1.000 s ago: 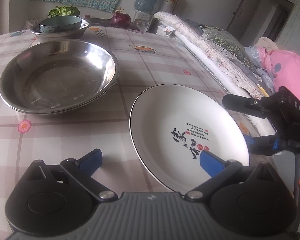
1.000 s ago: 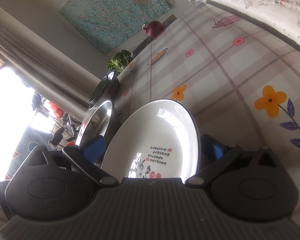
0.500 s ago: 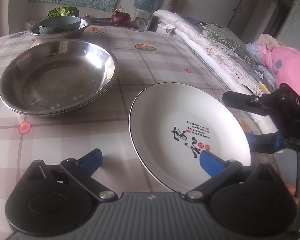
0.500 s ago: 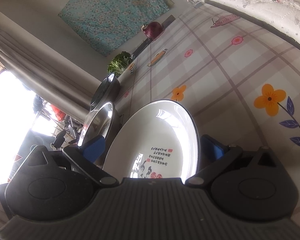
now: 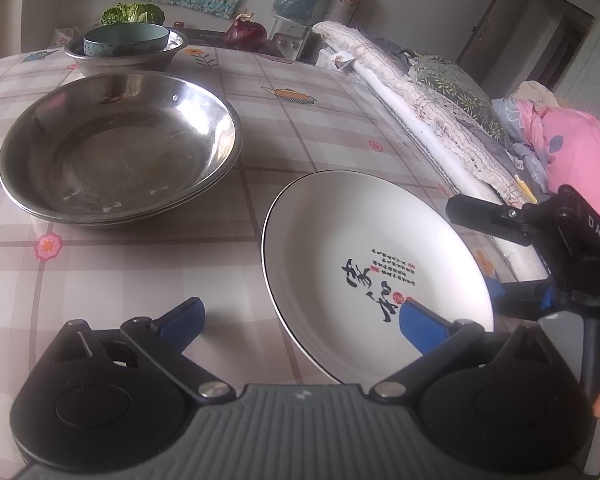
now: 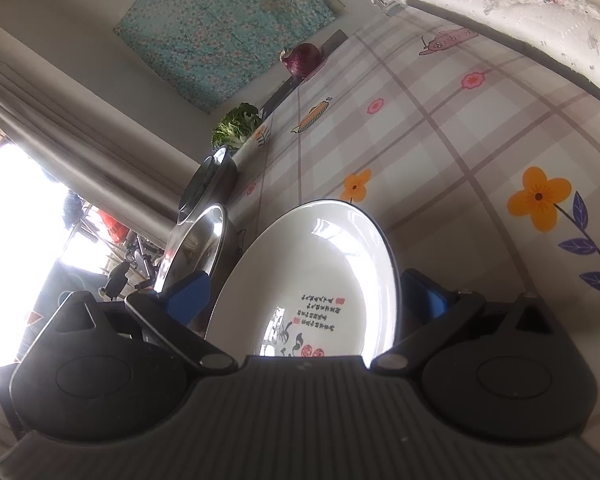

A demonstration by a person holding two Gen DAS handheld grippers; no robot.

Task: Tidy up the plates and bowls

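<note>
A white plate with black calligraphy (image 5: 364, 248) lies on the checked tablecloth, right of two stacked steel plates (image 5: 115, 148). My right gripper (image 5: 488, 256) is open, its fingers above and below the plate's right rim. In the right wrist view the white plate (image 6: 320, 276) sits between the spread fingers of that gripper (image 6: 304, 292). My left gripper (image 5: 300, 316) is open and empty, hovering over the plate's near left edge. A blue bowl (image 5: 125, 40) sits in a steel bowl (image 5: 123, 60) at the far left.
A red onion (image 5: 245, 32) and a leafy green vegetable (image 5: 133, 14) lie at the table's far edge. Folded blankets and bedding (image 5: 460, 108) run along the table's right side. The steel plates (image 6: 195, 248) show left of the white plate in the right wrist view.
The left gripper has pulled back slightly. The right gripper has edged a little further along the plate; the white plate has barely shifted.
</note>
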